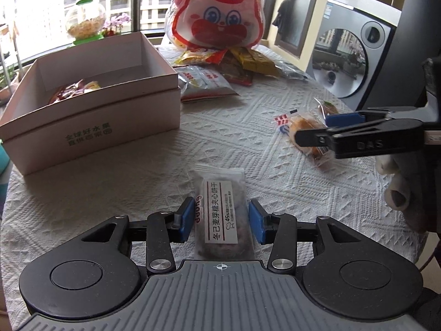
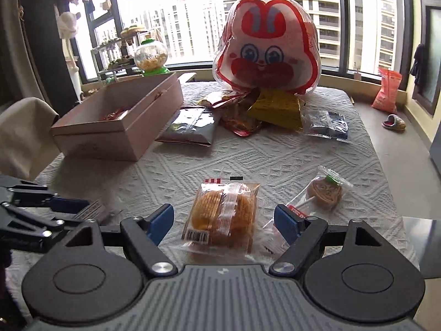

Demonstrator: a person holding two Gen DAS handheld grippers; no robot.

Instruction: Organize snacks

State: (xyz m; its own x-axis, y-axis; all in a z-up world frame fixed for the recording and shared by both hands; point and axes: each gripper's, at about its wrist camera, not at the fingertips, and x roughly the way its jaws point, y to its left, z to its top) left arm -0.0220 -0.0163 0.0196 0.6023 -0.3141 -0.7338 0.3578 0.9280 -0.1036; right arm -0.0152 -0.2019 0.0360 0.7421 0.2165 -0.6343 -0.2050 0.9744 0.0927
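My left gripper [image 1: 221, 218] is open around a clear biscuit packet with a white label [image 1: 222, 215] lying on the tablecloth; the blue pads sit at its sides, with a small gap on the left. My right gripper [image 2: 223, 220] is open around an orange cracker packet [image 2: 224, 215], with gaps on both sides. It also shows in the left wrist view [image 1: 303, 127]. A pink open box [image 1: 91, 104] with a few snacks inside stands to the left; it also shows in the right wrist view [image 2: 121, 118].
A wrapped lollipop [image 2: 325, 190] lies right of the cracker packet. A big rabbit-face bag [image 2: 268, 47] and a pile of snack packets [image 2: 248, 110] sit at the table's far side. A green-capped candy jar [image 2: 151, 55] stands behind the box. White textured cloth [image 2: 248, 154] covers the table.
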